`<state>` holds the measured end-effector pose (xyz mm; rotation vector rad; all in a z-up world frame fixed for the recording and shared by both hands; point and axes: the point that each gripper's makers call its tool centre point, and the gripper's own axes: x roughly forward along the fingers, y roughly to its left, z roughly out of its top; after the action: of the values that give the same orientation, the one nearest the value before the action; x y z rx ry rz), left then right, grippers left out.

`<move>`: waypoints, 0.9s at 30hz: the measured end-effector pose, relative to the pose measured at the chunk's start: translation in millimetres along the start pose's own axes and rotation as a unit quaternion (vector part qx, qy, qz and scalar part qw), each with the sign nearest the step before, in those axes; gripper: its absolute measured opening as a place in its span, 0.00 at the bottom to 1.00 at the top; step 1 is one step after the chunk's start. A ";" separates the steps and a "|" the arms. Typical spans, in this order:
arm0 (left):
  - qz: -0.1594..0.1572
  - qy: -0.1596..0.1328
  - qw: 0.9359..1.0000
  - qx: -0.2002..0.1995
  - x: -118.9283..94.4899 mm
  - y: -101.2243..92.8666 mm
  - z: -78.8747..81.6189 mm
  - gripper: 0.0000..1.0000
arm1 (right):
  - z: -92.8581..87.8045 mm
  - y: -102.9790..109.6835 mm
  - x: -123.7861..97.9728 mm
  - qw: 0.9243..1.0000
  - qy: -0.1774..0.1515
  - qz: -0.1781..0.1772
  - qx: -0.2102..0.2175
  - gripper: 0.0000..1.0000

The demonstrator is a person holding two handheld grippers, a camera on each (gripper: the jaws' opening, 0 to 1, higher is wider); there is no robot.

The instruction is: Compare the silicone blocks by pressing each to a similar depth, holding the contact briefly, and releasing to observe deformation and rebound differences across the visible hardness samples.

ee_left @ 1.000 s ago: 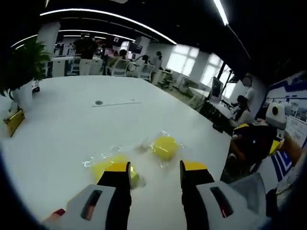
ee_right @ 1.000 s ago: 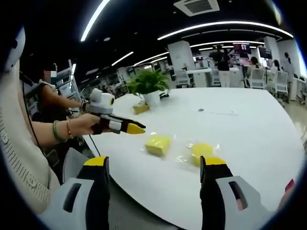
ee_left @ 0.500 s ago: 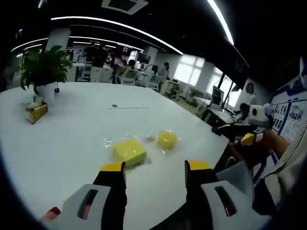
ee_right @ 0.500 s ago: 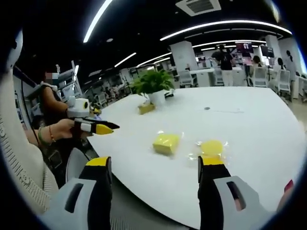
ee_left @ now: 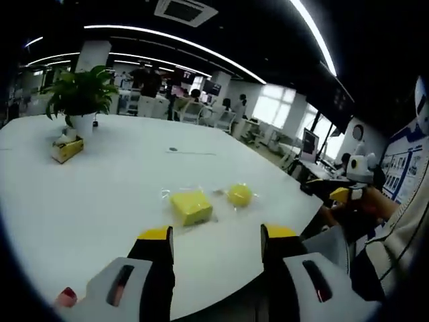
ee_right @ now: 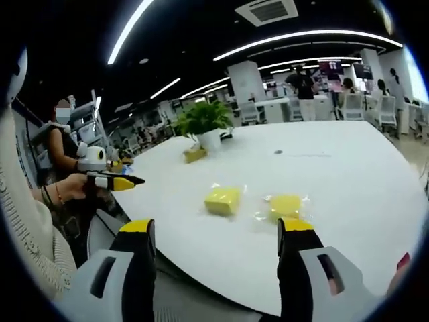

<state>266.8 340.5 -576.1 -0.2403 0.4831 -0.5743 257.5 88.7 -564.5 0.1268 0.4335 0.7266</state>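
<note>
So both tools are off the blocks right now. The left hand-held gripper (ee_left: pixel 214 236) has its yellow-tipped jaws spread apart with nothing between them, hanging back over the near edge of the table (ee_left: pixel 100 194), and the right hand-held gripper (ee_right: pixel 216 228) is the same deal: jaws wide, holding nothing, parked just off the table rim. In the right gripper view the left tool also shows at about 9 o'clock, held in the person's hand (ee_right: pixel 70 188) off the side of the table, well apart from the samples. Moving outward in the left gripper view, the square yellow block (ee_left: pixel 191 206) sits just past the jaw tips at roughly 12 o'clock, with the rounder yellow block (ee_left: pixel 239 194) right beside it toward 1 o'clock; both look to be in clear plastic wrap lying flat on the table. In the right gripper view they sit side by side between the jaws, square one left, other one right. Further out at 10 o'clock there's a potted plant (ee_left: pixel 80 100) and a small yellow box (ee_left: pixel 67 149), way clear of the action. Judging from this, it's a between-presses moment, with no contact on either sample. The next move probably calls for bringing one tool forward and down onto a block, squarely on top so it doesn't skid in the slippery wrap, pushing in about as deep as on the other one, pausing, then lifting off.
</note>
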 end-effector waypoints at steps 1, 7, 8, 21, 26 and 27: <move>0.002 0.001 1.000 0.002 0.5 0.4 0.2 0.51 | 0.4 -1.0 -1.0 1.000 -0.002 -0.001 0.002 0.67; 0.004 -0.001 1.000 -0.007 1.9 1.6 2.8 0.51 | -1.2 -3.1 -2.2 1.000 0.000 -0.004 0.005 0.69; 0.004 -0.002 1.000 -0.006 2.3 1.3 4.1 0.51 | -0.9 -1.6 -1.8 1.000 -0.001 0.001 0.008 0.70; 0.004 0.011 1.000 -0.002 -1.8 8.5 6.7 0.50 | -1.1 -12.8 -6.5 1.000 0.014 -0.014 0.006 0.69; 0.012 0.009 1.000 0.002 -6.5 15.2 7.9 0.51 | 2.2 -13.7 -7.8 1.000 0.014 -0.017 0.004 0.69; 0.014 0.007 1.000 0.005 -6.7 16.8 8.0 0.52 | 2.6 -13.4 -7.6 1.000 0.014 -0.017 0.003 0.69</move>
<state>273.6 358.7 -572.6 -0.2188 0.4962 -0.5510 261.8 73.7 -563.1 0.1153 0.4641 0.6937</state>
